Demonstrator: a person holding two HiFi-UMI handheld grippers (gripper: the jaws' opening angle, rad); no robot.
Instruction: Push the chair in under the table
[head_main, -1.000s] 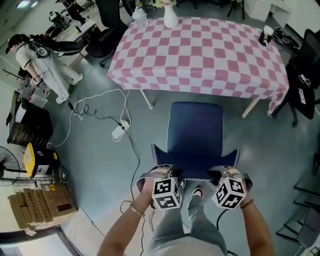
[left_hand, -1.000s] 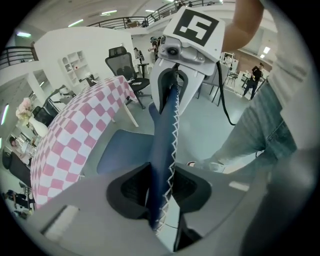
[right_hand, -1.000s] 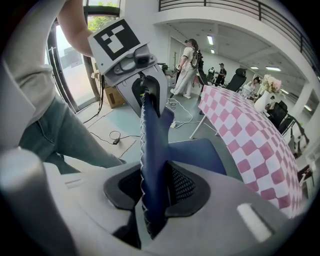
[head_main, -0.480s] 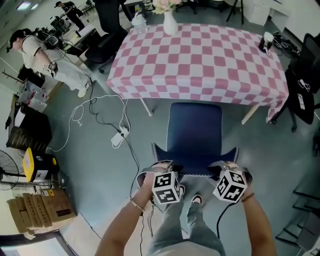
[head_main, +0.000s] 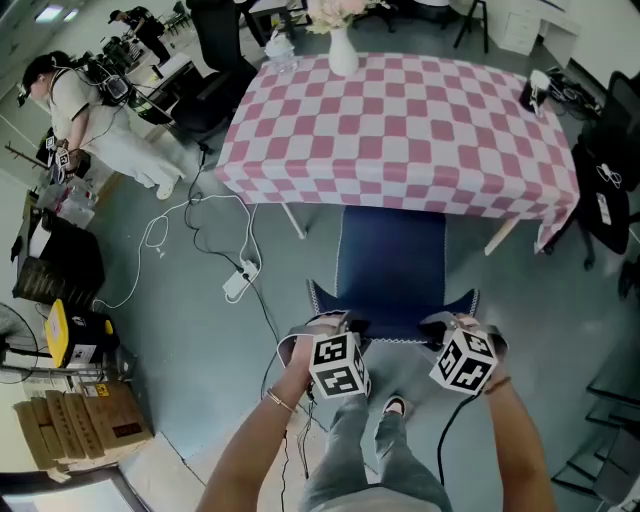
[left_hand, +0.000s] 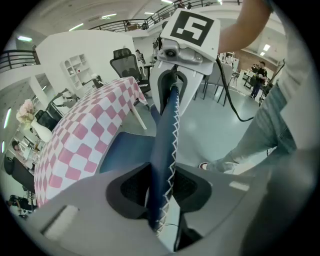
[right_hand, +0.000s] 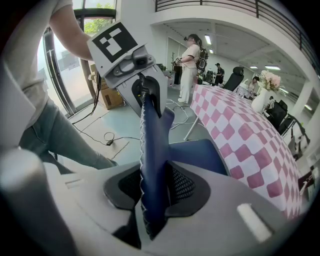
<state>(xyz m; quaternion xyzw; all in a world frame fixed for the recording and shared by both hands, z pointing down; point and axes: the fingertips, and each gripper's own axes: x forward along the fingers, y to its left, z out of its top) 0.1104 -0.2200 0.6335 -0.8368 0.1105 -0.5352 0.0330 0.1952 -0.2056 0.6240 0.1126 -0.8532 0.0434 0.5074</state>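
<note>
The chair (head_main: 392, 265) between the fingers of your left gripper (left_hand: 160, 187) and right gripper (right_hand: 154, 187) is dark blue, its edge stitched in white zigzag. Beyond your fingertips, the tablecloth (head_main: 400, 130) is checked pink and white, the vase (head_main: 343, 55) white, and the floor (head_main: 200, 330) grey-green.

Bright, even indoor light, ceiling strips (left_hand: 26, 38) glowing at ten o'clock, soft shadows, gripper views fisheye-warped with black corners, foreground blurred
</note>
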